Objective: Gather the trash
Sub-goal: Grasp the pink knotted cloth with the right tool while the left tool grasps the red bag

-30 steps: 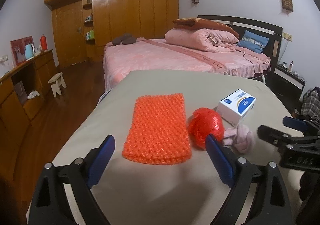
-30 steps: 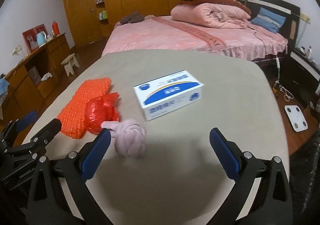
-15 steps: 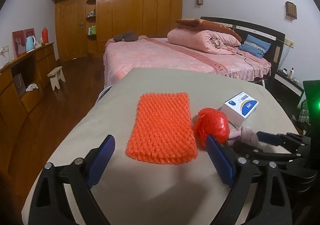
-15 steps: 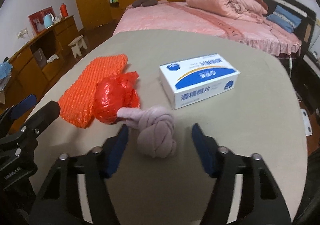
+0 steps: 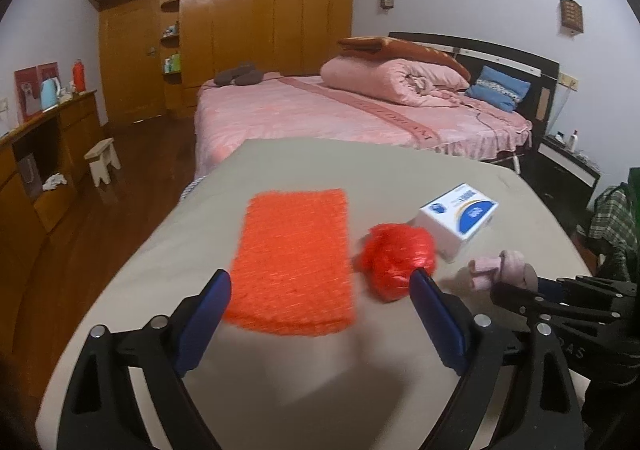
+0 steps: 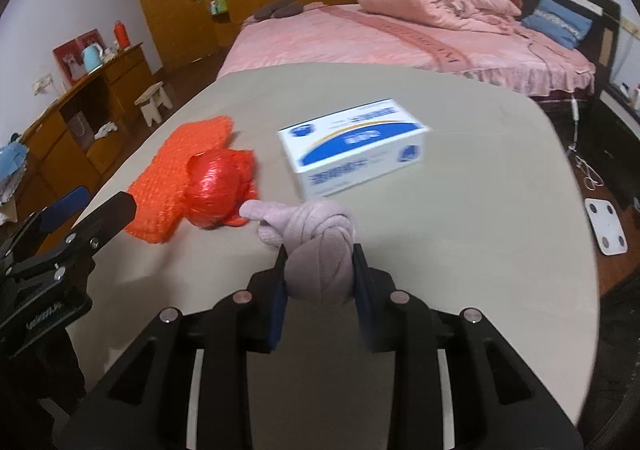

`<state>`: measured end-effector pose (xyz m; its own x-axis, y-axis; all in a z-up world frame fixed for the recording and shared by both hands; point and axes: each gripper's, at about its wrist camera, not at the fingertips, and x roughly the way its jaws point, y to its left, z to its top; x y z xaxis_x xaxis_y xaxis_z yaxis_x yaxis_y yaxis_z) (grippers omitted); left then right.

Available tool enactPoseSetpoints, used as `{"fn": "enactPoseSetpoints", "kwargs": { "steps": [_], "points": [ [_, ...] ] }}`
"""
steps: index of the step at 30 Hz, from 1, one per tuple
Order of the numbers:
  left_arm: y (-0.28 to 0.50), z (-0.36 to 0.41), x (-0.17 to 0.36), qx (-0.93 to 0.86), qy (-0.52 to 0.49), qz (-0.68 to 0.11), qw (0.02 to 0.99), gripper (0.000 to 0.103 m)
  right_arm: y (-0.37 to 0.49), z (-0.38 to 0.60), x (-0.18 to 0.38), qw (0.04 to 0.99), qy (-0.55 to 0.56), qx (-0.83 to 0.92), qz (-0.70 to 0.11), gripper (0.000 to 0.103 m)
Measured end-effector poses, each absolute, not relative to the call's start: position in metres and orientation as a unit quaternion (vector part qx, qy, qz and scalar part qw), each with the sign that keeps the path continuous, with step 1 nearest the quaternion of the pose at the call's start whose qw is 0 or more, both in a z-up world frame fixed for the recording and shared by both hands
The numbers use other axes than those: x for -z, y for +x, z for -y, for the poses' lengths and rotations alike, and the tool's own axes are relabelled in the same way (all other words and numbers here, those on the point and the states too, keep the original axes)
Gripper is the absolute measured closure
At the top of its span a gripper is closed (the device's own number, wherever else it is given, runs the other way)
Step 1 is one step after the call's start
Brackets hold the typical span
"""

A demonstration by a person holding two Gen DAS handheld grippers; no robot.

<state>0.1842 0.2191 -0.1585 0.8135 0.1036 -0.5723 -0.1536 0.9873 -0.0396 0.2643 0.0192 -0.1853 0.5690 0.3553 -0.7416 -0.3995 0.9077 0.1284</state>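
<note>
Gripping the knotted pink cloth (image 6: 320, 250) from both sides, the right claw (image 6: 319, 282) has its blue-padded fingers (image 6: 277, 292) pressed against the bundle's flanks; the cloth sits on the counter (image 6: 480, 230) near its front edge, one loose end pointing toward the crumpled red plastic bag (image 6: 218, 188). That bag lies just beside the cloth and overlaps the near corner of the orange mesh pad (image 6: 180, 166), which is flat on the counter to the left. Behind the cloth, apart from it, stands the white and blue box (image 6: 354, 146).

The left claw (image 5: 320, 314) hangs wide apart with nothing between its blue pads (image 5: 204, 314), low over the counter (image 5: 300, 370). In its view the orange mesh pad (image 5: 294, 258) lies straight ahead, the red plastic bag (image 5: 396, 258) sits close to the right pad, and the box (image 5: 458, 216) is beyond it. The pink cloth (image 5: 504, 268) appears at the right, met by the tips of the right claw (image 5: 532, 290).

A pink bed (image 5: 360, 114) and a wooden wardrobe (image 5: 240, 22) fill the background.
</note>
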Motion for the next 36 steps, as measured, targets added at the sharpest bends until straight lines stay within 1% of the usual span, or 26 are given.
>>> {"fn": "enactPoseSetpoints", "kwargs": {
  "steps": [4,12,17,18,19,20,21,26,30,36],
  "points": [
    [0.199,-0.2,0.158,-0.048,-0.037,-0.297,0.953,0.015,0.266,0.006,0.183,0.894,-0.022,-0.189,-0.407,0.074],
    [0.24,-0.176,0.167,-0.025,-0.022,-0.324,0.946,0.024,0.288,0.037,0.187,0.901,-0.005,-0.154,-0.406,0.074],
    [0.257,-0.177,0.176,-0.022,-0.03,-0.351,0.936,0.041,0.294,0.041,0.19,0.903,-0.002,-0.153,-0.401,0.074],
    [0.259,-0.177,0.178,-0.02,-0.03,-0.357,0.933,0.043,0.294,0.042,0.191,0.903,0.0,-0.152,-0.402,0.074],
    [0.26,-0.177,0.179,-0.019,-0.03,-0.361,0.932,0.049,0.295,0.042,0.192,0.903,0.002,-0.152,-0.402,0.074],
    [0.262,-0.177,0.181,-0.016,-0.029,-0.366,0.93,0.059,0.295,0.041,0.193,0.902,0.002,-0.152,-0.403,0.074],
    [0.262,-0.176,0.182,-0.013,-0.029,-0.369,0.929,0.063,0.292,0.039,0.194,0.902,0.003,-0.153,-0.405,0.074],
    [0.256,-0.176,0.18,-0.008,-0.026,-0.356,0.934,0.068,0.289,0.036,0.192,0.901,0.003,-0.156,-0.405,0.074],
    [0.24,-0.172,0.167,-0.008,-0.022,-0.324,0.946,0.068,0.285,0.039,0.186,0.903,0.002,-0.159,-0.4,0.074],
    [0.224,-0.162,0.157,-0.011,-0.026,-0.316,0.948,0.068,0.278,0.047,0.179,0.905,0.005,-0.157,-0.396,0.074]
  ]
}}
